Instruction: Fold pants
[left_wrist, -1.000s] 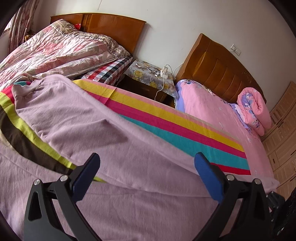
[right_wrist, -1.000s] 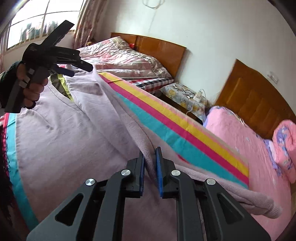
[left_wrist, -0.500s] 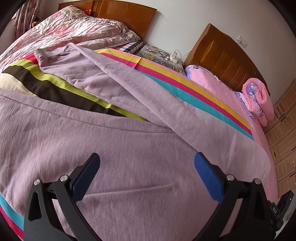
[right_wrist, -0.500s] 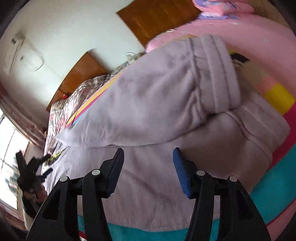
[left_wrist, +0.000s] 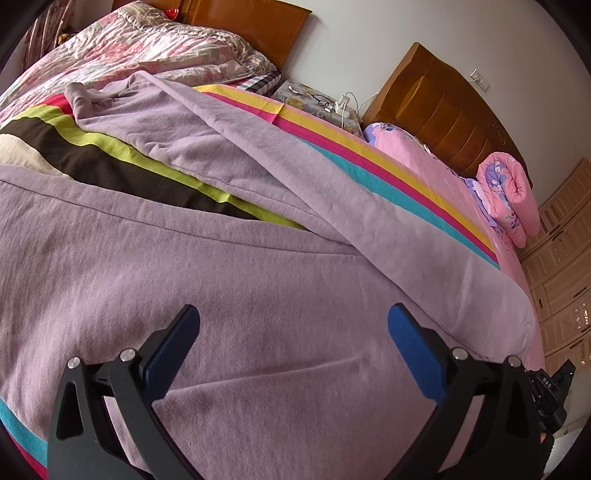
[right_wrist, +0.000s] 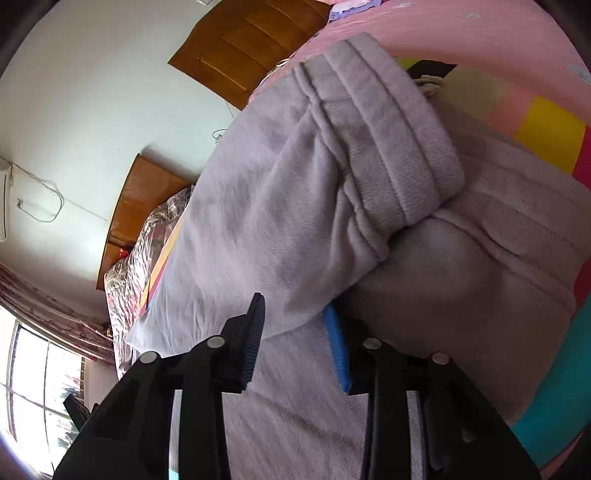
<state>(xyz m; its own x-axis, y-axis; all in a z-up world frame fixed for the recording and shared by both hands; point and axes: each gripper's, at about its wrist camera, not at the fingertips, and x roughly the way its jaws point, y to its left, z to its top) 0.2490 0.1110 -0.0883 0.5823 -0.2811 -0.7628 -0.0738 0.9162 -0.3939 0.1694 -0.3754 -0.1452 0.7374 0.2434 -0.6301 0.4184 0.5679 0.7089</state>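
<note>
Lilac fleece pants (left_wrist: 258, 280) are shown spread across a bedspread striped in teal, magenta, yellow, lime and brown (left_wrist: 399, 177), which lies on the near bed; one leg is seen running away to a ribbed cuff (left_wrist: 79, 98) at far left, the other crossing the near foreground. The left gripper with black arms and blue pads (left_wrist: 293, 345) is held above the near leg with its jaws wide apart and nothing between them; whether the pads touch the cloth cannot be told.

In the right wrist view the ribbed elastic waistband (right_wrist: 391, 133) is seen doubled back over the body of the pants, so the lengthwise fold is judged to be under way; the right gripper with black arms and blue pads (right_wrist: 295, 334) stands with its jaws parted about the thick folded edge, the cloth lying between the pads but not pinched.

For the step to be done well, both layers of the edge should be taken together, deep enough that the lower layer is not shed; the far leg should be carried over until seam meets seam and cuff meets cuff; the left gripper is best used to pin or smooth the near leg, so that the bedspread is not dragged; a wooden headboard (left_wrist: 439, 110) and a rolled pink floral quilt (left_wrist: 508, 199) at far right lie well apart from the work.
</note>
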